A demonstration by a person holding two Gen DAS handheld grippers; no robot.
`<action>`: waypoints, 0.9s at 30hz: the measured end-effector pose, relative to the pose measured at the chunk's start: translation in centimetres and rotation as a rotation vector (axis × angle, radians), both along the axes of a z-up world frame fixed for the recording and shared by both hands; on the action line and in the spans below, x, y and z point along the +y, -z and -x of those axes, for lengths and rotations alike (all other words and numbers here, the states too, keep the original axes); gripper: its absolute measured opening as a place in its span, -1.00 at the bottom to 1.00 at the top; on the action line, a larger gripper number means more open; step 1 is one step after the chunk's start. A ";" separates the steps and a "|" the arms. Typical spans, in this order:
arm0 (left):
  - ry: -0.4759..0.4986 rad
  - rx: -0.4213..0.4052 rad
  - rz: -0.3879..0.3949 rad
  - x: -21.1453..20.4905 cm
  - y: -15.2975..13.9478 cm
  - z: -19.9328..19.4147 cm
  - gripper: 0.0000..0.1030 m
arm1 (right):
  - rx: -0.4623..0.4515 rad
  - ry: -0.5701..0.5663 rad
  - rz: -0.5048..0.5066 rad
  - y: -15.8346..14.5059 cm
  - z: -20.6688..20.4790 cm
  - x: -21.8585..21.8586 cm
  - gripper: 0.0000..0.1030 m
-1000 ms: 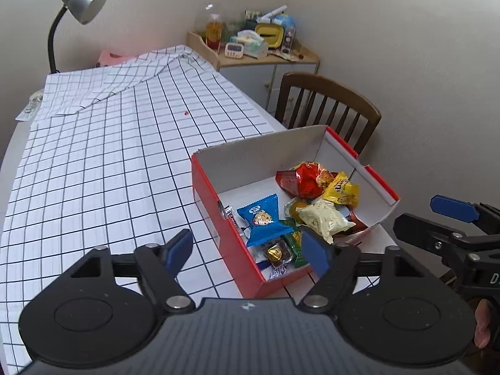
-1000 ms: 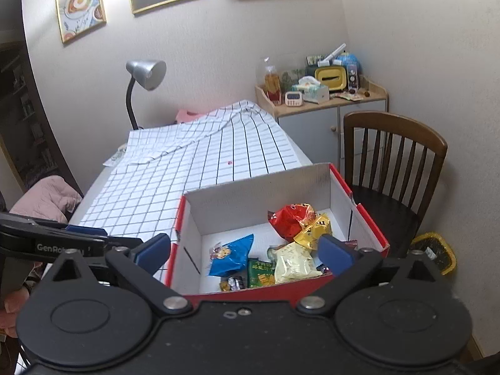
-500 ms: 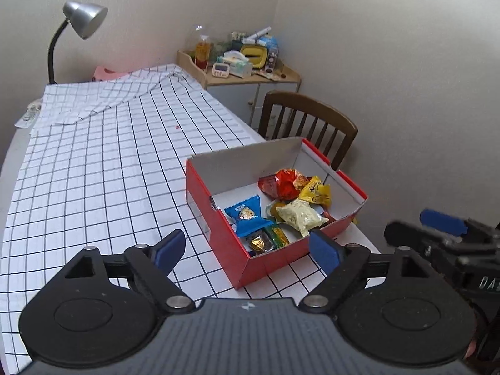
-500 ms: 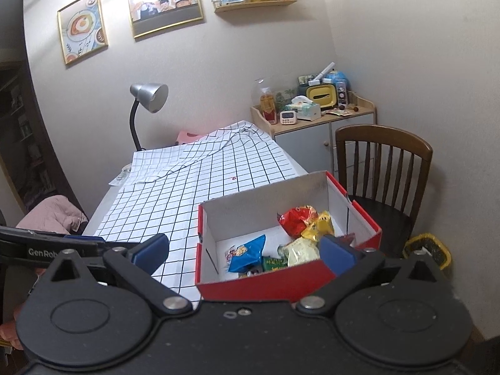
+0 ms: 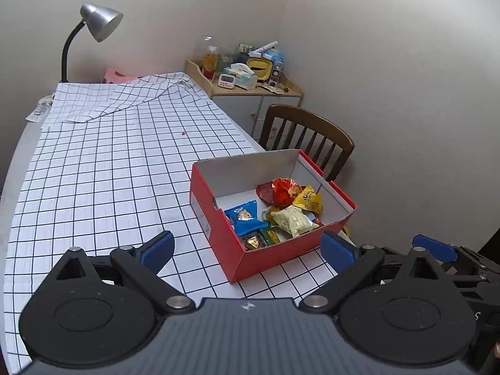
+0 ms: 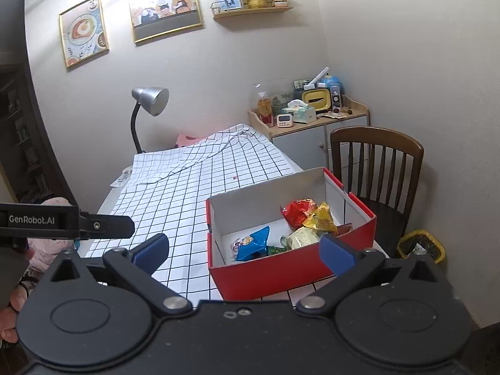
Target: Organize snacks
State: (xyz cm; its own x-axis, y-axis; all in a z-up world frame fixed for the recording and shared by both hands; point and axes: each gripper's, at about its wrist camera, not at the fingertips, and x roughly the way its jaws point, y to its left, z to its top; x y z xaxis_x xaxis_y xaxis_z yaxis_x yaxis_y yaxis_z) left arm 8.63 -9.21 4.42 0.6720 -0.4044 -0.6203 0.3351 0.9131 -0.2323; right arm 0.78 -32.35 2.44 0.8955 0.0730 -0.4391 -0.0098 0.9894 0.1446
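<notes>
**Both grippers spread wide above a box of snacks**

Fingers (image 5: 157, 247) of the left gripper (image 5: 247, 248) are seen spread wide with nothing between them; its jaws have just been opening. Held just as wide and empty is the right gripper (image 6: 243, 250). A red box (image 5: 250, 259) with white inner walls is set near the right edge of a table (image 5: 93, 172), which is covered by a checked cloth. Snack packets are piled inside the box: a blue packet (image 5: 245, 215) at the near left, a pale yellow packet (image 5: 293, 218), a yellow packet (image 5: 309, 200) and a red packet (image 5: 278, 192) farther back. A wooden chair (image 5: 309, 134) is placed beyond the box, and a lamp (image 5: 100, 25) at the far left.
</notes>
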 end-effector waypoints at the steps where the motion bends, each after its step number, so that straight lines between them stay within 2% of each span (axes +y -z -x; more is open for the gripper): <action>1: -0.002 -0.001 0.001 0.1 0.0 0.1 0.94 | 0.003 0.004 0.004 -0.1 0.0 0.1 0.99; 5: 0.001 -0.005 0.001 0.1 0.1 0.6 0.94 | 0.020 0.000 -0.004 -0.1 0.0 0.1 0.99; 10: -0.013 -0.059 -0.020 0.0 -0.6 1.4 0.94 | -0.003 0.017 -0.010 -0.5 0.3 0.0 0.99; 16: -0.028 -0.086 -0.029 -0.1 -1.0 2.0 0.94 | -0.022 0.041 0.021 -0.7 0.5 0.5 0.99; 27: -0.051 -0.091 -0.038 0.4 -1.1 2.2 0.94 | -0.040 0.031 0.037 -0.8 0.6 1.1 0.99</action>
